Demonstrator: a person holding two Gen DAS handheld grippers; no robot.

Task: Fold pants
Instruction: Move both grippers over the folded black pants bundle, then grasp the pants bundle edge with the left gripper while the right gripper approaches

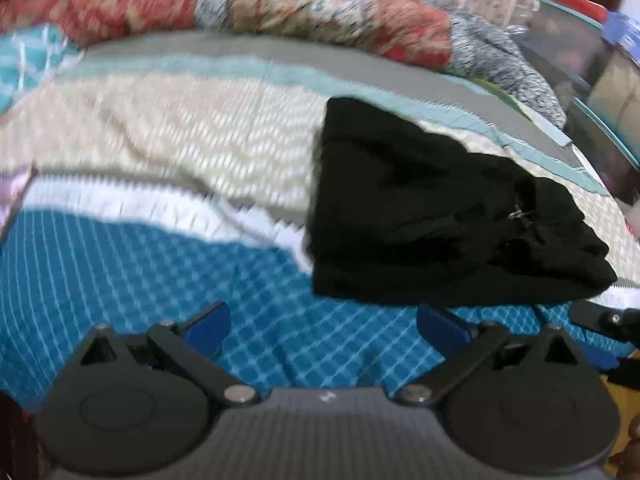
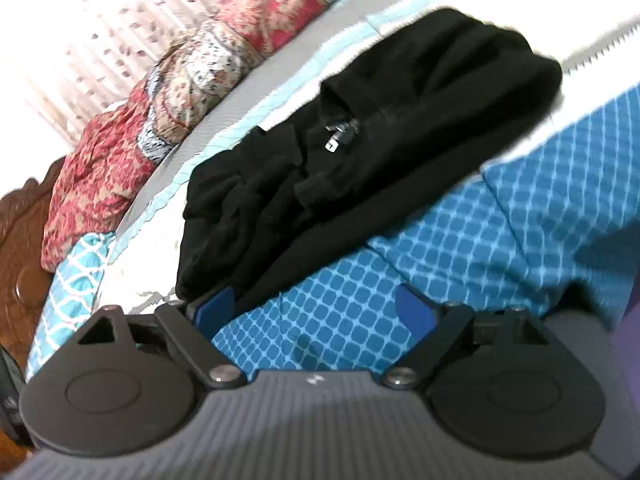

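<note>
Pants (image 2: pixel 360 152), black, bundled in compact fold on bed (image 1: pixel 140 272), long axis slanting from near-left of right fingers up to far-right. Right gripper (image 2: pixel 316 312) nearer: spread wide, empty, left pad (image 2: pixel 214 308) just at pants' near edge, contact uncertain. Left gripper (image 1: pixel 320 328) also wide, empty; pants (image 1: pixel 440 208) ahead and to right of its fingers, apart from left one, near edge just past right pad (image 1: pixel 440 330). Judgement: fold looks mostly done; any further tuck suits right side.
</note>
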